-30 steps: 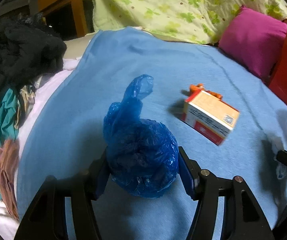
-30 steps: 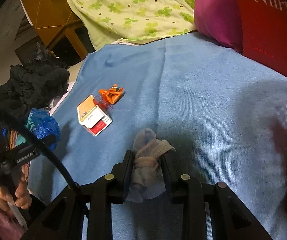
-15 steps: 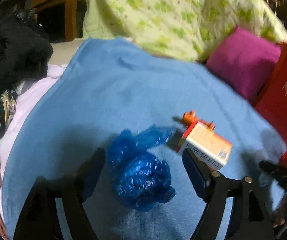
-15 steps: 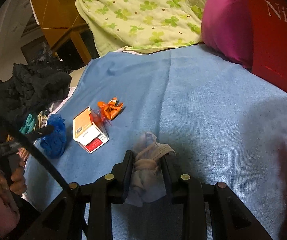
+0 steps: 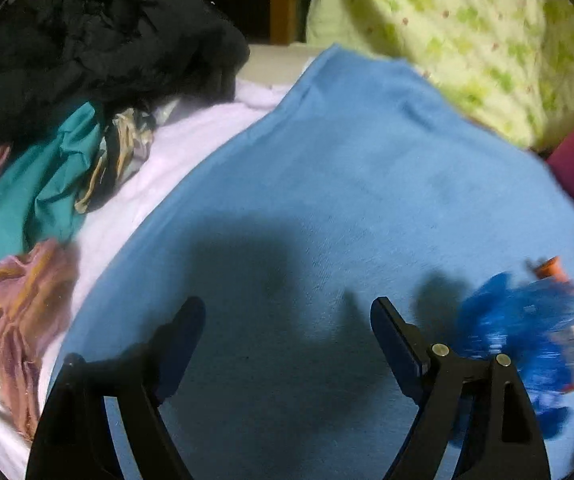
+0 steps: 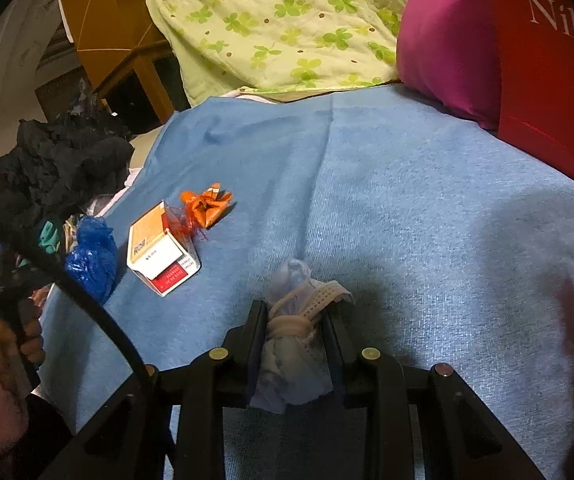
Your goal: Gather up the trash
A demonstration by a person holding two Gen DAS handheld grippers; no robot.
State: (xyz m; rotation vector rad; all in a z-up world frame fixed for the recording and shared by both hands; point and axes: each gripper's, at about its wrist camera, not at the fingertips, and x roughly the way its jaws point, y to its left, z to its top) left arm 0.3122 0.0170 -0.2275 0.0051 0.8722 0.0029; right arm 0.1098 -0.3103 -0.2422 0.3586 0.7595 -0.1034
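Pinching a soft, knotted wad of pale tissue at lower centre, your right hand-held gripper is clamped on it. Your left hand-held gripper gapes apart over nubby blue blanket; the crinkly blue plastic bag blurs at lower right. Cardboard box and orange wrapper lie mid-left on the bed.

Carton on blanket: bag left, wrapper behind.
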